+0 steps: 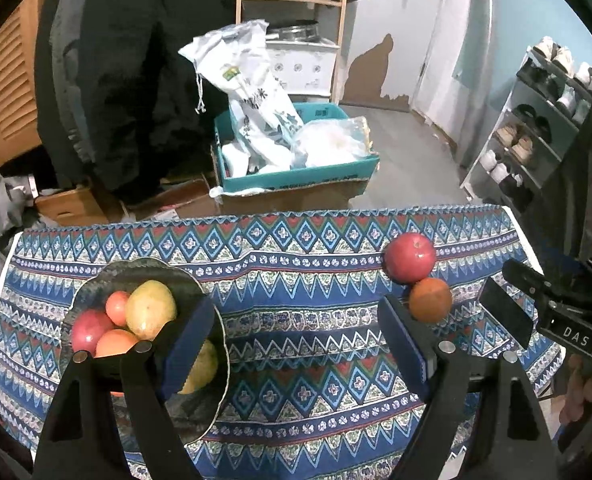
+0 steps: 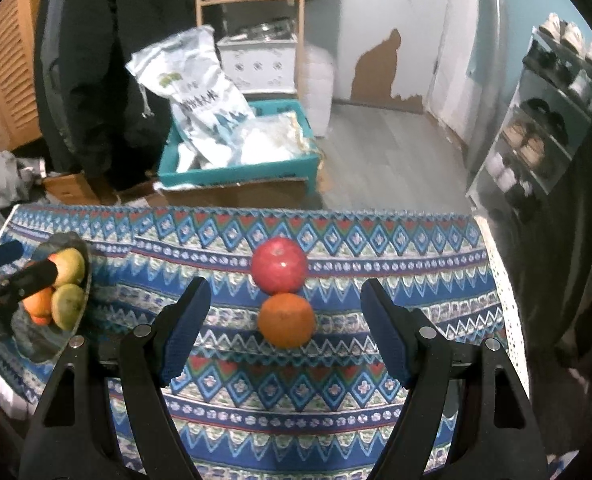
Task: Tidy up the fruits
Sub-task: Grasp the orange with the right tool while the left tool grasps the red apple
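A red apple (image 2: 279, 265) and an orange (image 2: 286, 321) touch each other on the patterned tablecloth (image 2: 336, 400). My right gripper (image 2: 283, 328) hangs open above them, the orange lying between its fingers but apart from both pads. In the left wrist view the same apple (image 1: 410, 257) and orange (image 1: 430, 299) lie at the right, with the right gripper (image 1: 508, 312) beside them. A dark glass bowl (image 1: 211, 412) at the left holds several fruits, among them a yellow-green mango (image 1: 150, 309). My left gripper (image 1: 296, 344) is open and holds nothing, its left finger over the bowl.
The table's far edge (image 1: 255, 216) drops to a floor with a teal box of white bags (image 1: 296, 168) on cardboard. A person in a dark coat (image 1: 127, 60) stands behind at the left. A shoe rack (image 1: 536, 120) lines the right wall.
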A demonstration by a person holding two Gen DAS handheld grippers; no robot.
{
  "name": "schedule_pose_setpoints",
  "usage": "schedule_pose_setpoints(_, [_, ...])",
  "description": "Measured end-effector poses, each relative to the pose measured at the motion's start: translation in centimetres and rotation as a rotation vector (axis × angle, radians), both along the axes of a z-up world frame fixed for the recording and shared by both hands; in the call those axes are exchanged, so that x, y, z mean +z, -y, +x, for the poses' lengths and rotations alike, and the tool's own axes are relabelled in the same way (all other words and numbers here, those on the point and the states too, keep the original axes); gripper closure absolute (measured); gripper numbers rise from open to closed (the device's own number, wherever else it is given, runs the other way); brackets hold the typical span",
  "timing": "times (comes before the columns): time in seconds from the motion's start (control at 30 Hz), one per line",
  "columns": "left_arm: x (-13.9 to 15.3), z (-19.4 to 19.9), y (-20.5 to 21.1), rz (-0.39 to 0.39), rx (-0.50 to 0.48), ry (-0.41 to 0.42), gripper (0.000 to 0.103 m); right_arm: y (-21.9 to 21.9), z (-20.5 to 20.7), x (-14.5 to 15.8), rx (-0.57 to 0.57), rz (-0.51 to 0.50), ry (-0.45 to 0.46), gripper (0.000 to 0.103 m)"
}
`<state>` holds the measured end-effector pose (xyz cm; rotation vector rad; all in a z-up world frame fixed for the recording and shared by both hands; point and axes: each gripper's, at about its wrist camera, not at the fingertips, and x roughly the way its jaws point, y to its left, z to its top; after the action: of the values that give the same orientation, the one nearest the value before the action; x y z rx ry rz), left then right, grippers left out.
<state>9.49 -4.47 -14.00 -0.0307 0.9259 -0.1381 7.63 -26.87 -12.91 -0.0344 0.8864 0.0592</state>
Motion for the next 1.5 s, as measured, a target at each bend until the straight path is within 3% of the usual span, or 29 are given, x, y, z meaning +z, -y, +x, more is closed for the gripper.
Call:
schedule_pose_setpoints(0.4, [-5.1,3.3,1.0,0.025,0.002,-0.08,0.018,2.1,3.2,-7.7,-0.015,0.085,-0.19,0.026])
schedule_pose_setpoints(0.6, [-7.7,4.3,1.5,0.042,0.002,-0.126,0.018,1.9,4.6,-10.9,-0.011,0.081,-0.256,0.026])
schedule_pose_setpoints(1.17, [-10.6,5.7,2.4,0.022,-0.013,-0.178,0.018,0.5,6.9,-15.4,0.028,0.077,-0.335,0.026])
schedule_pose_setpoints(1.27, [-10.7,6.0,2.6,0.013,-0.021,-0.183,0.018,0.4,7.1,-16.1,0.033,0.077,-0.356,0.035])
schedule_pose_setpoints(1.5, [-10.5,6.5,4.1,-0.008,-0.051,-0.178,0.018,1.6,6.5,-15.6,0.013,0.077,-0.336,0.038])
